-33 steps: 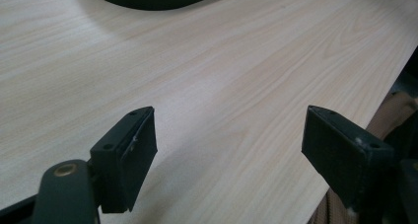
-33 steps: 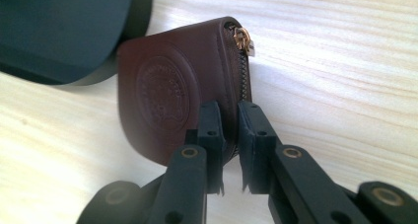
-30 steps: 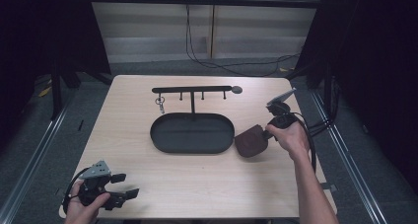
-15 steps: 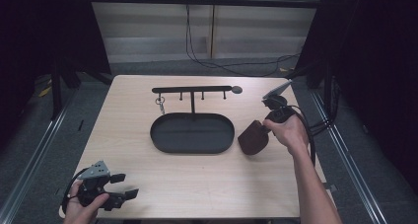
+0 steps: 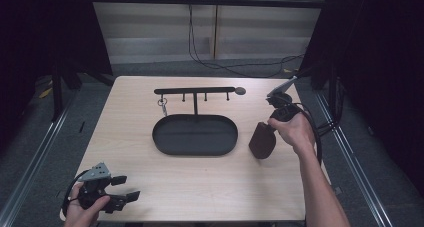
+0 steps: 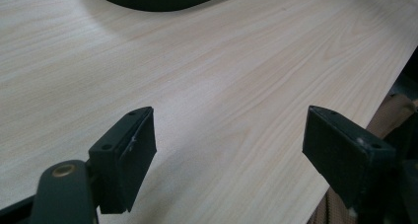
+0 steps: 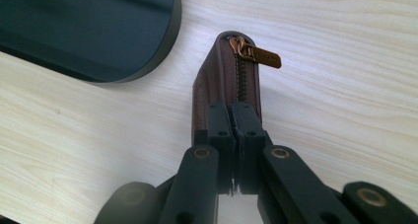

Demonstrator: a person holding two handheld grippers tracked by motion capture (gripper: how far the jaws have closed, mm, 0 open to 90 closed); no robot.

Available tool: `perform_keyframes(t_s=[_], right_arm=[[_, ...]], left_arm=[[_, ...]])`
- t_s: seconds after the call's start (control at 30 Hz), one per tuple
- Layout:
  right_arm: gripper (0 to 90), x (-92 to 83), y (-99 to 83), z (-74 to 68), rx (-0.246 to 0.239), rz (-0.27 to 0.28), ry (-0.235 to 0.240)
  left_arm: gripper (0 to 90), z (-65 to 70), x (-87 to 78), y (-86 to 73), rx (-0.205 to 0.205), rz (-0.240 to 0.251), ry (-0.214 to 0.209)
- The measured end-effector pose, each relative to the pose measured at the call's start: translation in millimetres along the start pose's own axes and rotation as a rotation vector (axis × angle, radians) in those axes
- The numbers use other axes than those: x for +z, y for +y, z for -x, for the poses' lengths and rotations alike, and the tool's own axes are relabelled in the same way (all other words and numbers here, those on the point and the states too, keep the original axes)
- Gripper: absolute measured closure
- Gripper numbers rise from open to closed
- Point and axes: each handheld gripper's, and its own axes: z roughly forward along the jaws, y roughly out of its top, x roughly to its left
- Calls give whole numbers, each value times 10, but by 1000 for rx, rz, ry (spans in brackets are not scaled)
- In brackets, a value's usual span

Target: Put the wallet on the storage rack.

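Clamped together, the 2 black jaws of the right gripper (image 7: 235,116) pinch the zipped edge of a brown pouch (image 7: 224,86), a smooth, leather-looking case with a dark zipper running along its spine and a copper-coloured pull tab (image 7: 256,54) lying out to one side. From above, the pouch (image 5: 262,140) stands on edge near the table's right edge, just beside the right end of the tray (image 5: 195,135), with the right hand (image 5: 295,129) wrapped around the right gripper (image 5: 275,119) above it. That tray is a matte black oval with a low raised rim, sitting at the middle of the table (image 5: 210,182), whose top is pale wood laminate with fine straight grain. Behind the tray rises a thin black rack (image 5: 195,92): 1 horizontal bar on a post, with short pegs hanging below and a small metal ring (image 5: 163,105) hanging near its left end. At the near left corner, the left gripper (image 5: 122,187) rests in the left hand (image 5: 82,212) with its jaws spread wide apart, nothing between them; its own view shows blocky black pads (image 6: 129,155) over bare wood. No legible writing appears on any item.
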Motion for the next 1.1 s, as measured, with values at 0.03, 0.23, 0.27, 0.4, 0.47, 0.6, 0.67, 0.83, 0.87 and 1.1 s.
perform_keyframes(t_s=[0.03,0.23,0.27,0.4,0.47,0.6,0.67,0.83,0.87,1.1], right_arm=[[883,-2,0,-1,0,1,0],[884,-57,19,-15,-1,5,-8],[884,-74,26,-18,-2,9,-8],[885,-140,52,-38,-6,17,-17],[885,-166,64,-44,-8,20,-18],[885,-213,91,-54,-9,27,-22],[885,-233,100,-59,-9,31,-22],[885,-281,110,-77,-10,41,-23],[885,-292,113,-84,-12,39,-22],[885,-344,170,-146,-29,49,-23]], left_arm=[[204,-1,0,0,0,0,1],[204,-4,0,4,3,-2,-4],[204,-6,-3,5,1,0,-3],[204,-17,-6,5,2,3,-1],[204,-18,-5,6,0,2,-1],[204,-23,-5,11,1,3,-2],[204,-24,-4,11,1,3,-1],[203,-20,-3,10,-1,4,-5],[203,-20,-1,9,-2,4,-4],[203,-27,4,12,-3,2,-1]])
